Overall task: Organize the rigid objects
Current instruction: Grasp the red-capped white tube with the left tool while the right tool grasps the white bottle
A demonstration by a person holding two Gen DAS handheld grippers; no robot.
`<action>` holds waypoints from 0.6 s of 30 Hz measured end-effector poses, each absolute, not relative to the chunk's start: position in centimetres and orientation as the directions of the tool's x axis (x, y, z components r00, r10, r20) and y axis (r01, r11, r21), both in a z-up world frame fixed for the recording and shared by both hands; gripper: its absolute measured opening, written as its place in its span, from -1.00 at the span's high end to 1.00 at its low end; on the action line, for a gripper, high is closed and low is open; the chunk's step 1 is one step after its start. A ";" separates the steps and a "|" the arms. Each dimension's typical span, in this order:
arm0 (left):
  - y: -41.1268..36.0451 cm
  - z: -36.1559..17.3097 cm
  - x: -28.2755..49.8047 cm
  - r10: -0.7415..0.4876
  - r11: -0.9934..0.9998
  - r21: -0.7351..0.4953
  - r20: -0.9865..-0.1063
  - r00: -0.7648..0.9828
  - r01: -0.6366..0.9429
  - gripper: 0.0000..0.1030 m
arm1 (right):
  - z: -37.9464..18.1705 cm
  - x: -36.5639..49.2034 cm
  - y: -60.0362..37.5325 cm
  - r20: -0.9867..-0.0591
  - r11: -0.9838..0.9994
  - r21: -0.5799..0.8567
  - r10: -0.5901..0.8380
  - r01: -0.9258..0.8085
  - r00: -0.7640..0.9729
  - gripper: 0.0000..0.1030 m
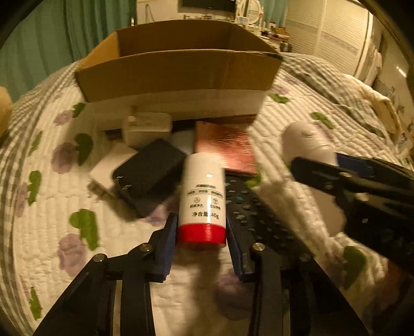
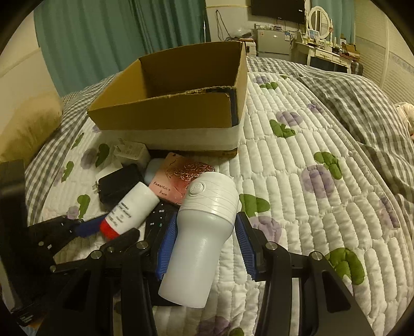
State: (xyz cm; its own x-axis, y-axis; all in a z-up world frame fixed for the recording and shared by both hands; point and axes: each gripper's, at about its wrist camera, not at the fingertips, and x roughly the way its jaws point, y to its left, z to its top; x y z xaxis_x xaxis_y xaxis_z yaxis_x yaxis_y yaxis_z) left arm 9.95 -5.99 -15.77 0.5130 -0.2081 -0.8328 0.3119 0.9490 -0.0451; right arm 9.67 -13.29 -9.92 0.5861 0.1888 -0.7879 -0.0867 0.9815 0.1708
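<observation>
Where quilt (image 2: 297, 165) spreads, green curtains (image 2: 98, 38).

- At your twelve o'clock, teal curtains (image 2: 103, 33) hang behind the bed.
- At one o'clock, a dark TV (image 2: 278, 7) hangs above a white dressing table (image 2: 326, 53).
- At nine o'clock, a yellow pillow (image 2: 28, 124) lies on the floral quilt (image 2: 297, 160).

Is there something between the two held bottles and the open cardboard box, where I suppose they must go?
The pile lies between on the quilt: black charger, white adapter, pink card. It lies low, and the cardboard box is open on top. Above the pile nothing visible blocks the red-capped tube or white bottle.
</observation>
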 end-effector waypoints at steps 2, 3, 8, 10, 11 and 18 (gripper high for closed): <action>-6.5 -15.9 10.3 -0.187 0.947 -0.012 -0.833 0.521 0.321 0.28 | -9.9 9.6 -13.3 -0.787 0.981 0.175 0.193 -0.088 0.586 0.12; -6.8 -16.0 10.6 -0.176 0.947 0.001 -0.834 0.523 0.321 0.25 | -9.9 9.6 -13.4 -0.787 0.980 0.176 0.194 -0.088 0.586 0.12; -6.3 -16.4 13.2 -0.216 0.961 -0.091 -0.839 0.500 0.261 0.16 | -10.2 9.5 -13.8 -0.791 0.979 0.190 0.198 -0.075 0.580 0.12; -6.3 -16.5 13.6 -0.231 0.960 -0.113 -0.839 0.493 0.257 0.28 | -10.3 9.5 -13.9 -0.792 0.979 0.191 0.197 -0.072 0.578 0.12; -6.2 -16.4 13.5 -0.228 0.960 -0.111 -0.839 0.494 0.255 0.29 | -10.3 9.5 -13.8 -0.793 0.980 0.188 0.194 -0.072 0.577 0.12; -4.7 -12.1 11.1 -0.206 0.967 -0.078 -0.796 0.569 0.241 0.30 | -8.5 8.6 -13.5 -0.774 0.985 0.149 0.172 -0.088 0.609 0.12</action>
State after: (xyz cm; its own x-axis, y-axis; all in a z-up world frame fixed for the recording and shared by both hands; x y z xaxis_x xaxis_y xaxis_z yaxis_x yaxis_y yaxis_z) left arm 11.07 -4.72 -12.15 0.5692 -0.2062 -0.7959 0.2412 0.9673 -0.0782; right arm 8.64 -13.47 -8.46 0.6089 0.1718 -0.7744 -0.0881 0.9849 0.1492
